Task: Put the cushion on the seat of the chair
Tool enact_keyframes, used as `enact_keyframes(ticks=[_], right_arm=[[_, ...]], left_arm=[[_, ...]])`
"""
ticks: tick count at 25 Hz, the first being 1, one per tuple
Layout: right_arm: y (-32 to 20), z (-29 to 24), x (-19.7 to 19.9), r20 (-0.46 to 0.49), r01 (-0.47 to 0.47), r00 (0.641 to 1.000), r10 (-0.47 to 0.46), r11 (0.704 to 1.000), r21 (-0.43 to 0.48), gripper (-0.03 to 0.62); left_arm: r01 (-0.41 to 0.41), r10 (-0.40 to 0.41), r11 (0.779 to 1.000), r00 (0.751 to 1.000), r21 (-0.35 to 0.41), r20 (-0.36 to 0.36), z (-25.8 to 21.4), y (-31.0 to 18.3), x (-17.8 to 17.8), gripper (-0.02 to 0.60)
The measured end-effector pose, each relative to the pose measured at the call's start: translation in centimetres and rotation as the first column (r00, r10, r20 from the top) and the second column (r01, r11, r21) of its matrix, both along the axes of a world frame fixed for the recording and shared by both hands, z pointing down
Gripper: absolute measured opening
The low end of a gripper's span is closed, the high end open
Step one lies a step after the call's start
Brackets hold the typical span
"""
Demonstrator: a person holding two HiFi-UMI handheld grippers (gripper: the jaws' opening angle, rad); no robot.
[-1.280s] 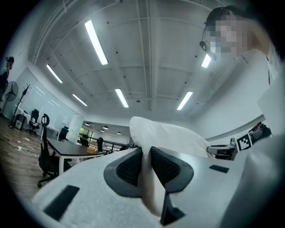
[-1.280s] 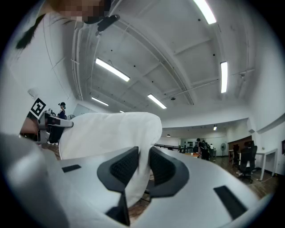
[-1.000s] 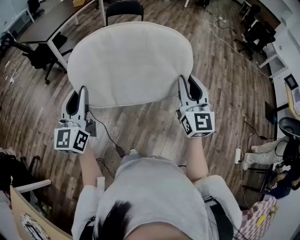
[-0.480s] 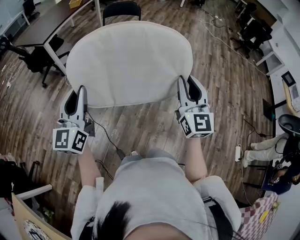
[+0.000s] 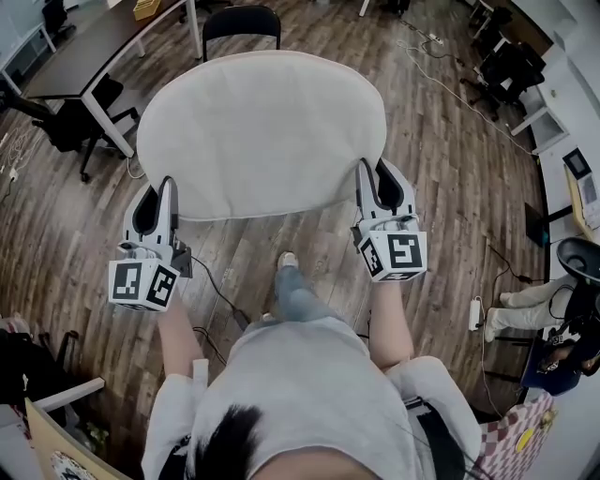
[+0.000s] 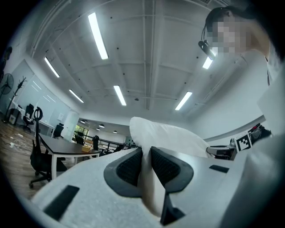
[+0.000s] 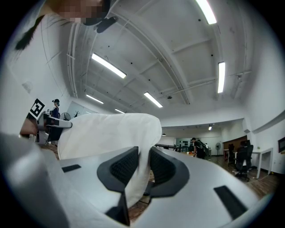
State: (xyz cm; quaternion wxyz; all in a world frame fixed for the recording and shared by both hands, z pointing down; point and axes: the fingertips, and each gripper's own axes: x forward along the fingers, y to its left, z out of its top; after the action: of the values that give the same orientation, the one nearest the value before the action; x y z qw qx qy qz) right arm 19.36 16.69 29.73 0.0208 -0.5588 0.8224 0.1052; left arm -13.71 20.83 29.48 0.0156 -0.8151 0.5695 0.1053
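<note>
A large white round cushion (image 5: 261, 131) hangs flat in the air above the wooden floor, held at its near edge by both grippers. My left gripper (image 5: 166, 192) is shut on the cushion's near left edge, where the white fabric (image 6: 144, 178) is pinched between its dark pads. My right gripper (image 5: 372, 178) is shut on the near right edge, with the fabric (image 7: 139, 171) caught between its pads. A black chair (image 5: 242, 21) shows beyond the cushion's far rim; its seat is hidden by the cushion.
A dark desk (image 5: 89, 49) with white legs stands at the far left, with a black office chair (image 5: 66, 127) beside it. Cables and a power strip (image 5: 476, 311) lie on the floor at right. More chairs and desks (image 5: 511, 66) stand at the far right. The person's foot (image 5: 288, 260) shows below the cushion.
Both grippers and the cushion have shifted forward toward the black chair. The person's leg has stepped forward under the cushion.
</note>
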Motion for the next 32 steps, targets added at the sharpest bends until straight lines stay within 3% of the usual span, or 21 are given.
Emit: enact_keyframes(ticks=[18,32], right_arm=[[-20.8,-0.8,-0.1,0.021,0.073,0.997,-0.073,0.997,-0.002,0.072],[-29.4,0.3,1.7,0.052,0.104,0.993,-0.103,0.994,-0.016,0.072]], left_arm=[[0.082,-0.082,0.997,0.997,0.000,0.013,-1.3,-18.1,0.3,0.060],[0.112,-0.112,0.994,0.993,-0.015,0.035,-1.2,-25.6,2.4,0.060]])
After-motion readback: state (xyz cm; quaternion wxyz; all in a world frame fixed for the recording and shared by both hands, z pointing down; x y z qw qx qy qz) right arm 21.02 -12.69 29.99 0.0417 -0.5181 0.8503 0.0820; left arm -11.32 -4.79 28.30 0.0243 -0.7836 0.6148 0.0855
